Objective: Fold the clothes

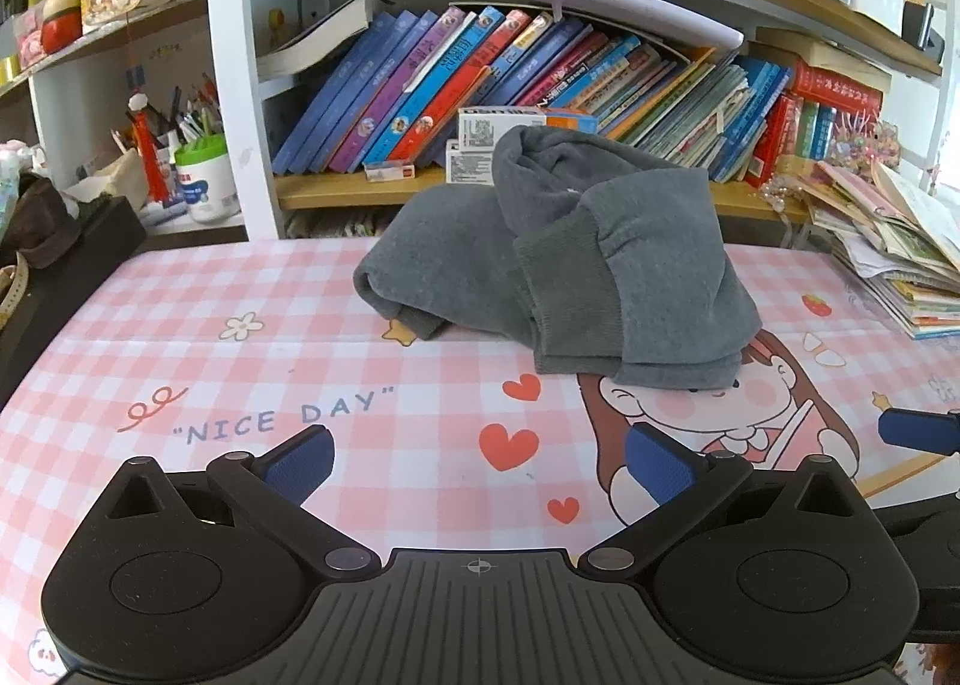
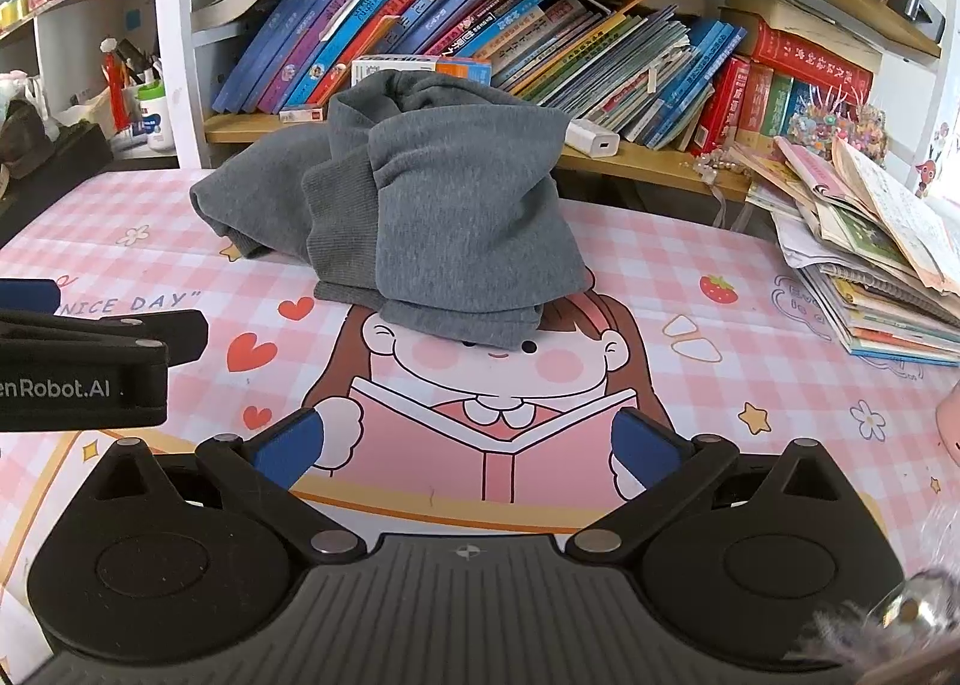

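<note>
A grey knit garment [image 1: 558,259] lies in a loose heap on the pink checked desk mat [image 1: 240,361], its ribbed cuff edge facing me. The right wrist view has the same grey garment [image 2: 432,205] bunched over the cartoon girl's head on the mat [image 2: 720,289]. My left gripper [image 1: 480,463] hovers in front of the heap, fingers wide apart, nothing between the blue pads. My right gripper [image 2: 468,445] is likewise open and empty, a short way short of the garment. The left gripper's body [image 2: 90,367] shows at the left edge of the right wrist view.
A bookshelf [image 1: 540,85] full of leaning books stands right behind the garment. A messy stack of booklets [image 2: 870,265] sits at the right of the mat. A pen cup and white tub [image 1: 201,175] stand at the back left, beside a dark box [image 1: 66,277].
</note>
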The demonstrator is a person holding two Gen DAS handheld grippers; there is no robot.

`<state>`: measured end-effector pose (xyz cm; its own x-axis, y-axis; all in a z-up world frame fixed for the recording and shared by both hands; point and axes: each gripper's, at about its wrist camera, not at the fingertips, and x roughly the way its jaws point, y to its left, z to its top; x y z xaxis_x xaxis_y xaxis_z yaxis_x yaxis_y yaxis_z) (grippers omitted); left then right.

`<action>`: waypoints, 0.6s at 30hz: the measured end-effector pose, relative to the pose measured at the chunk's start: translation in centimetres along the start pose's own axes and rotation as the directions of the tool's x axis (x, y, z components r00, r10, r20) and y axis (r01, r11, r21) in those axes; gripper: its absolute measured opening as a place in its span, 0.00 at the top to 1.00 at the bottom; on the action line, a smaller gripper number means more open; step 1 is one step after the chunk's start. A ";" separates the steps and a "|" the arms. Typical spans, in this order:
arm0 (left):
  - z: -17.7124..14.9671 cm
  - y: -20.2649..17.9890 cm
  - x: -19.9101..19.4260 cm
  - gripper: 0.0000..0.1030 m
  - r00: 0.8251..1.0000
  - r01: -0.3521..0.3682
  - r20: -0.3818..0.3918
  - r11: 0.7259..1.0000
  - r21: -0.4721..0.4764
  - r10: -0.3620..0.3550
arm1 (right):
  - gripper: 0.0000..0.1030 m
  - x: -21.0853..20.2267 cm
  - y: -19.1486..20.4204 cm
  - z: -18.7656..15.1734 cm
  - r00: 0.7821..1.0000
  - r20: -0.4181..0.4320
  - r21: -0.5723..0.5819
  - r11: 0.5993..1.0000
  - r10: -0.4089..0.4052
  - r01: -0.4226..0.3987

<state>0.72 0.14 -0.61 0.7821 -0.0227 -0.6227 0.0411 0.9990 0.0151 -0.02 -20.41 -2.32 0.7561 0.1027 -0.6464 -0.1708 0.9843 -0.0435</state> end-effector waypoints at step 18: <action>0.0 0.3 0.2 0.00 1.000 -0.005 0.000 1.000 -0.006 0.005 | 0.00 -0.1 0.3 0.2 1.000 0.009 -0.011 1.000 0.012 -0.012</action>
<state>0.84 0.42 -0.71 0.7824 -0.0176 -0.6225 0.0334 0.9993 0.0137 -0.03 -20.12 -2.14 0.7597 0.1159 -0.6399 -0.1869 0.9814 -0.0441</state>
